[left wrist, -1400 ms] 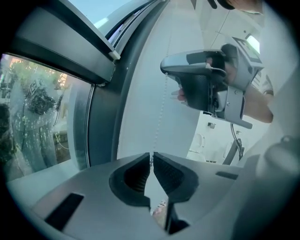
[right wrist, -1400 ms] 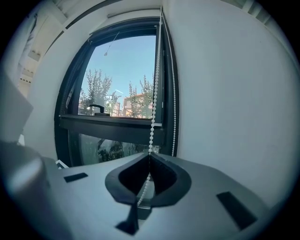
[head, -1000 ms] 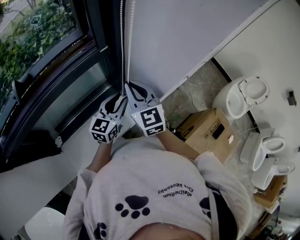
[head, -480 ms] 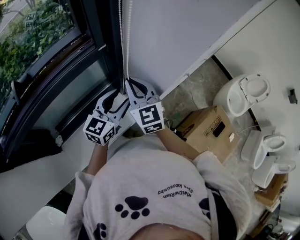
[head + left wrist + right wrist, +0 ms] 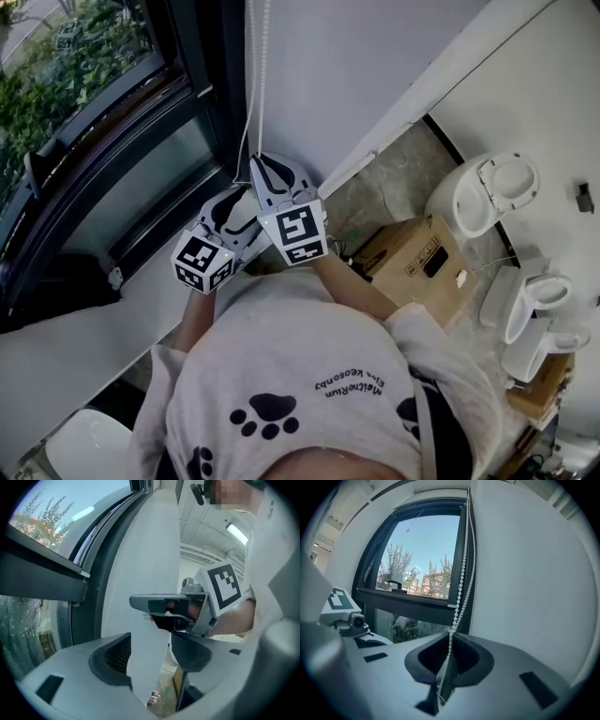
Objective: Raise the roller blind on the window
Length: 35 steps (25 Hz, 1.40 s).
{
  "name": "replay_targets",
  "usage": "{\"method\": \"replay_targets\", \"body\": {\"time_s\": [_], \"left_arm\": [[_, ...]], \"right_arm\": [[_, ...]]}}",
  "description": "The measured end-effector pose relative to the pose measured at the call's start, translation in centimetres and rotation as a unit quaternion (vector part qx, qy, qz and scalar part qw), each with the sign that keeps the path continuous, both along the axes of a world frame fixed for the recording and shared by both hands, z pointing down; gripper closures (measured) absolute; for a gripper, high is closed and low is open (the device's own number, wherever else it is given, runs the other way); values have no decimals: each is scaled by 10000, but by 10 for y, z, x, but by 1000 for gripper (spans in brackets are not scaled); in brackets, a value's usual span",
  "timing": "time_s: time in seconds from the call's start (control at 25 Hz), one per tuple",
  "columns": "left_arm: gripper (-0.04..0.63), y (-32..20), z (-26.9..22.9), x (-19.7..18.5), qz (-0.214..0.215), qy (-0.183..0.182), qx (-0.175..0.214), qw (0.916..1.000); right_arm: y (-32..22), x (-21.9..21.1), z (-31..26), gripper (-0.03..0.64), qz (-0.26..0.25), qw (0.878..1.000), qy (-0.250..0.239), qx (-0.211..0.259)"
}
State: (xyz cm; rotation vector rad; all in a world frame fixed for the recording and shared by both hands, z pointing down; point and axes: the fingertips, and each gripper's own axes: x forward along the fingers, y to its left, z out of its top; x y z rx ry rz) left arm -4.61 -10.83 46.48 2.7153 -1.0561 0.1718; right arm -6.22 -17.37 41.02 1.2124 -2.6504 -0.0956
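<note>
**Right jaws hold the chain, left jaws let go**

Your right gripper (image 5: pixel 446 662) has its jaws closed tight on the white beaded pull chain (image 5: pixel 459 591) of the roller blind. In the right gripper view the chain drops in two strands along the right edge of the dark-framed window (image 5: pixel 408 603). The strands meet just above the jaws and one line of beads runs down into the pinch.

Your left gripper (image 5: pixel 150 654) sits just beside the right one, on the window side and a little lower in the head view. Its jaws have just been opening and now stand wide apart. The pads press on nothing. Past the gap, the left gripper view shows only the plain white wall (image 5: pixel 154 541), and the right gripper crosses level above the jaws.

I cannot make out the blind itself in any view. Through the glass, the right gripper view shows blue sky, trees and a building.

From the head view, both grippers are held out in front of your grey sweatshirt with dark paw prints (image 5: pixel 309 375), close to the corner where the window meets the wall. Off to your right on the floor stand a brown cardboard box (image 5: pixel 412 262) and several white ceramic toilets (image 5: pixel 483 192), well apart from the window.
</note>
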Motion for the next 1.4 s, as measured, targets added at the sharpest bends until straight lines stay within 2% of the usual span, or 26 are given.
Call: {"method": "replay_targets", "body": {"time_s": [0.08,0.16,0.2,0.36,0.52,0.56,0.64,0.76,1.0,1.2,1.32,1.4], "left_arm": [[333,-1,-6,-3,-149,38,104,9998],[334,-3,-15,-5,-298,65,258,9992],[334,-5,-19,-6,-370,58,344,9987],[336,-7,-35,-8,-694,-92,722,9949],[337,-7,-55,-12,-999,-46,1061,9893],[348,-7,-61,-13,-1089,5,1131,9876],[447,-5,-74,-17,-1298,113,1281,9832],[491,-3,-91,-22,-1583,216,1458,9763],[514,3,-111,-29,-2118,127,1588,9642],[536,13,-112,-34,-2530,-60,1589,9543],[579,18,-117,-37,-2655,-93,1690,9491],[586,18,-118,-38,-2661,-96,1681,9491]], "right_arm": [[3,4,-1,597,62,9999,29,92],[6,8,-3,535,102,9998,33,160],[8,10,-4,528,126,9997,16,187],[15,22,-18,528,305,9986,-136,409],[25,35,-38,528,458,9963,-326,648],[27,38,-43,528,491,9957,-373,690],[32,44,-51,528,555,9945,-475,752],[40,55,-63,528,699,9918,-634,862],[56,72,-78,546,959,9857,-916,1044],[64,78,-84,588,1090,9826,-884,1214],[67,82,-84,604,1124,9817,-894,1248],[68,85,-84,606,1150,9813,-928,1230]]}}
